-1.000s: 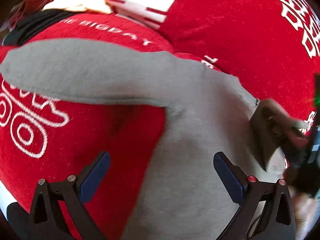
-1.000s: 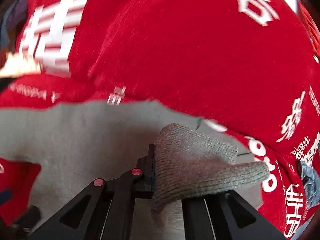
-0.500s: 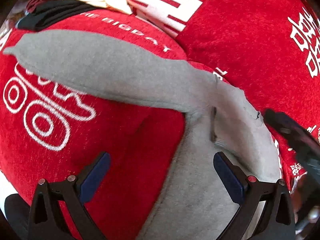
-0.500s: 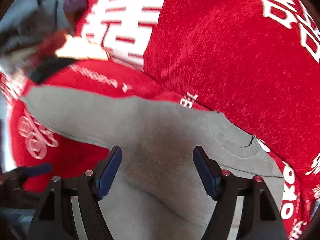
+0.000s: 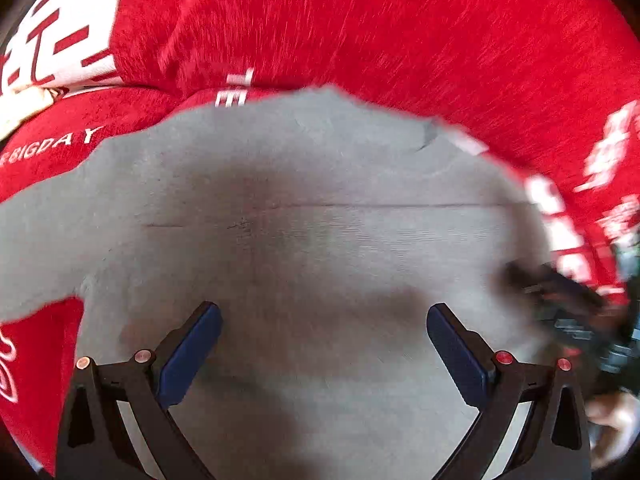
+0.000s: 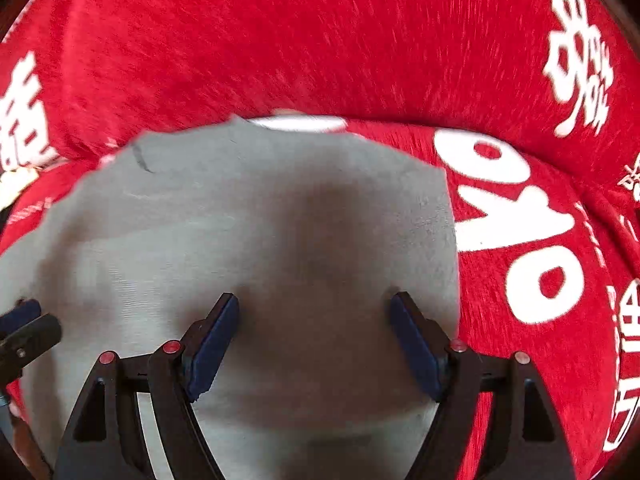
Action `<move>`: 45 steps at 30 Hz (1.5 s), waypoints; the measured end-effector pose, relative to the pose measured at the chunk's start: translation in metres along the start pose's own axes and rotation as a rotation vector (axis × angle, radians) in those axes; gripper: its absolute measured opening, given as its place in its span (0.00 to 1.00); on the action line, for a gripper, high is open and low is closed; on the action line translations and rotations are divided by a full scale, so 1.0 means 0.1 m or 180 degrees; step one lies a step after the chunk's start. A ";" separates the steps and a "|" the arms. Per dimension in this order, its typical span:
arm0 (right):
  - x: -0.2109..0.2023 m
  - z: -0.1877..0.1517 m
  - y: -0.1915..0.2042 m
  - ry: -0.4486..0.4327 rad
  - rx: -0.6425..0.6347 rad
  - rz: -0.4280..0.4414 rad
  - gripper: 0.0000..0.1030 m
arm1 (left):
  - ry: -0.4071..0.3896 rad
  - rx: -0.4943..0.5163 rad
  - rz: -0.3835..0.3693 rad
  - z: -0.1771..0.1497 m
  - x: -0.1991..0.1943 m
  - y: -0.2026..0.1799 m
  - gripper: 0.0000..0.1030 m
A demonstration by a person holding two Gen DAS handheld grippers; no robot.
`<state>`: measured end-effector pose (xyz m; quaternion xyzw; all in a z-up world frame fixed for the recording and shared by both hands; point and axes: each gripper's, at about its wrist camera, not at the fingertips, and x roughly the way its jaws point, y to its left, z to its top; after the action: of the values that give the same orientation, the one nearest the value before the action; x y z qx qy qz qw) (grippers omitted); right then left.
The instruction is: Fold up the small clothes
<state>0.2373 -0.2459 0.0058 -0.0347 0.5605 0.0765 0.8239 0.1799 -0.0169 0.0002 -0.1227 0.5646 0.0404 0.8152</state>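
We have the grey top (image 5: 320, 240) lying flat on the red cushion (image 5: 400, 40), with our left gripper (image 5: 324, 344) and right gripper (image 6: 314, 340) both spread wide and empty above it; we should pinch one clean edge each, level, before folding.

- My right claw (image 6: 314, 336) hangs wide open over a grey garment (image 6: 256, 232), nothing between its blue pads (image 6: 212, 344).
- The garment lies flat under and ahead of my claw, on a red cover with white lettering (image 6: 360, 40).
- Its right edge runs just beside my right finger.
- Far left of my claw, my left claw (image 6: 20, 328) pokes in over the cloth, blurred.
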 end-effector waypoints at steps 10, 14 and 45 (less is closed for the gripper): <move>-0.16 0.24 0.16 -0.0034 -0.0042 0.0029 0.91 | -0.0060 -0.0230 0.0353 0.12 -0.10 0.29 1.00; -0.31 -0.20 0.49 0.0099 -0.0303 0.0088 0.91 | -0.0090 0.0163 0.0435 -0.26 -0.13 0.07 1.00; -1.26 -2.27 1.20 -0.0098 -0.1850 0.0033 0.96 | -0.0276 0.1075 0.0195 -2.01 -0.83 0.20 1.00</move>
<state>-0.0366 -0.1708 0.0426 -0.2653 0.5026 0.2386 0.7874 -0.0374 -0.0411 0.0075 0.0351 0.5311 -0.0250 0.8462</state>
